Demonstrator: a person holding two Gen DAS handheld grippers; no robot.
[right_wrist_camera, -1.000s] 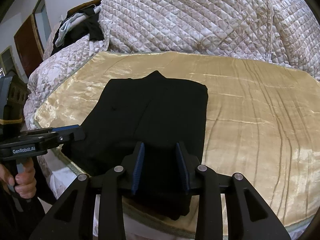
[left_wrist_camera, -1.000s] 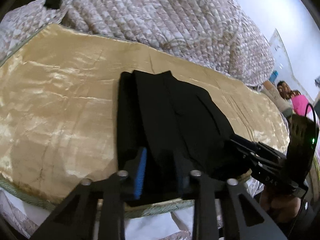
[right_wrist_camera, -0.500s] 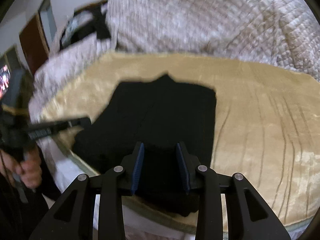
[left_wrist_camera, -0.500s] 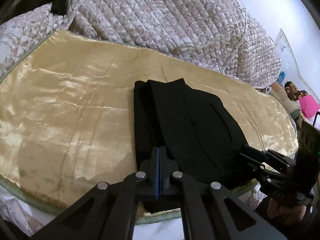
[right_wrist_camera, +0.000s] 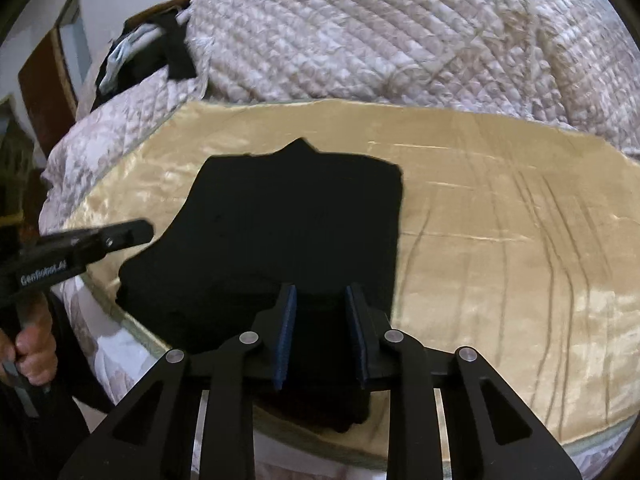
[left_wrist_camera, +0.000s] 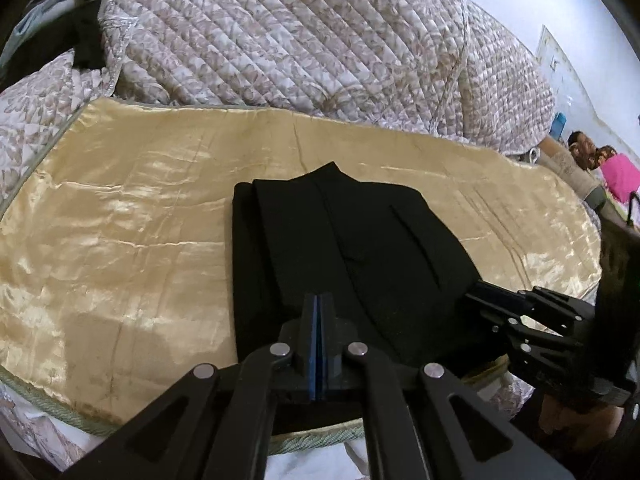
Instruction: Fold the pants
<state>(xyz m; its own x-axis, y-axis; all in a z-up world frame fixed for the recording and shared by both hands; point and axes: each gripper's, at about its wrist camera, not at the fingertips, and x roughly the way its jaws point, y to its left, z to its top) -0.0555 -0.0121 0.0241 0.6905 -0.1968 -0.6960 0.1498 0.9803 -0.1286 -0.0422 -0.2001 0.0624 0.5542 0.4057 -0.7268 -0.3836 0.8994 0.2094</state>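
Black pants (left_wrist_camera: 344, 256) lie folded in a flat stack on the gold satin bed cover (left_wrist_camera: 120, 240); they also show in the right wrist view (right_wrist_camera: 288, 224). My left gripper (left_wrist_camera: 318, 312) is shut and empty, its blue pads pressed together, above the pants' near edge. My right gripper (right_wrist_camera: 320, 320) is open over the near end of the pants, nothing between its pads. The right gripper also shows in the left wrist view (left_wrist_camera: 520, 308) at the pants' right corner. The left gripper appears in the right wrist view (right_wrist_camera: 100, 240) at the left side.
A quilted floral duvet (left_wrist_camera: 300, 40) is heaped behind the gold cover. Dark and pale clothes (right_wrist_camera: 140, 52) lie at the far left corner. The bed's near edge with green piping (left_wrist_camera: 48, 408) runs below the pants. A doll and pink item (left_wrist_camera: 600, 160) sit far right.
My left gripper closed from open and drew back from the pants. The right gripper stayed open and pulled back slightly. The pants lie flat and unmoved.
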